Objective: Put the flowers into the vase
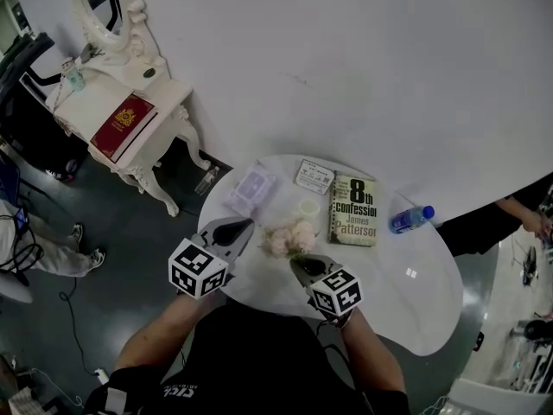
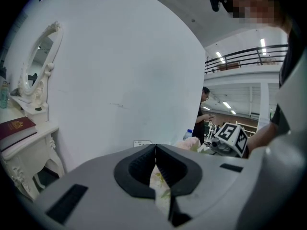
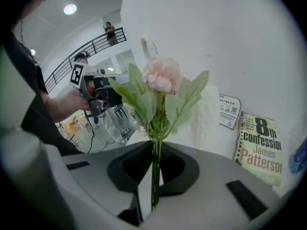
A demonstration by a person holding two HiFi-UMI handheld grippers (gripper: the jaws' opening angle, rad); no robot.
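Right gripper view showed my right claw (image 3: pixel 154 150) narrowed on the green stems of the pink flowers (image 3: pixel 162 75), holding the bunch upright with its bloom at upper centre. Behind the leaves, right of centre, stood the frosted white vase (image 3: pixel 206 114), apart from the flowers. The Patterson paperback (image 3: pixel 259 147) lay at the right edge. Left gripper view showed my left claw (image 2: pixel 155 152) pressed shut, tip against tip. Head view put both claws over the round white table (image 1: pixel 415 301), the flowers at centre frame.

White curved wall (image 1: pixel 346 59), dark floor (image 1: pixel 130 249) — ornate white dresser (image 1: pixel 168 93) w/ mirror (image 1: pixel 104 3).
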